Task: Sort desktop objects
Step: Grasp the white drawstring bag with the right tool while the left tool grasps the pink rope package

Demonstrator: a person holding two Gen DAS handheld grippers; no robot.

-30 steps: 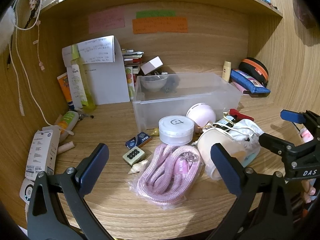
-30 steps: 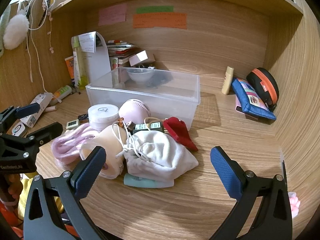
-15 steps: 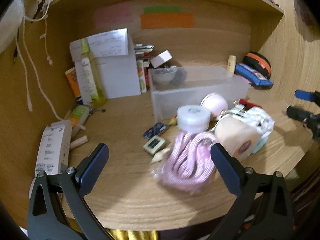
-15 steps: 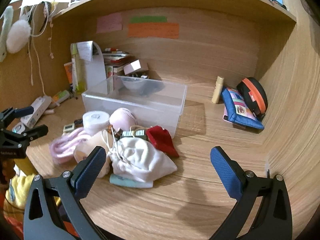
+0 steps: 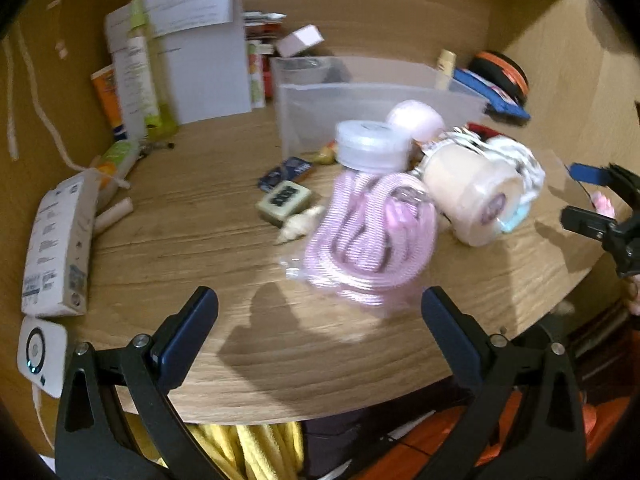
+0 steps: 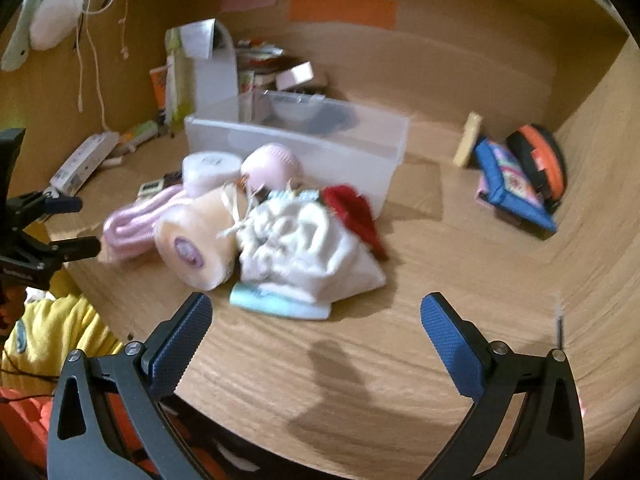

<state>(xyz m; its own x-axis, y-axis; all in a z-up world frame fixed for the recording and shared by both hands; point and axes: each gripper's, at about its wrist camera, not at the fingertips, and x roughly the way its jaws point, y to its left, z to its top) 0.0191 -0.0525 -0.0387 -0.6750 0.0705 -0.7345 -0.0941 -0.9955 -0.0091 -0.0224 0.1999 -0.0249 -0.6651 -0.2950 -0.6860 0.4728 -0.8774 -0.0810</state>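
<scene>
Rope [image 5: 370,236] sits just ahead and a bit right of the left gripper [image 5: 320,334], coil running away from it, right gripper [image 6: 316,336] farther off, both spread wide and empty.

A wood-grain desk [image 6: 400,360] sits in an alcove of matching wood panels: a back wall [image 6: 440,60], a right side wall [image 6: 600,200] and a left side wall [image 5: 24,100]. Pink, green and orange paper strips [image 6: 344,10] are stuck high on the back wall. Light falls from above, casting soft shadows near the desk's front edge.
</scene>
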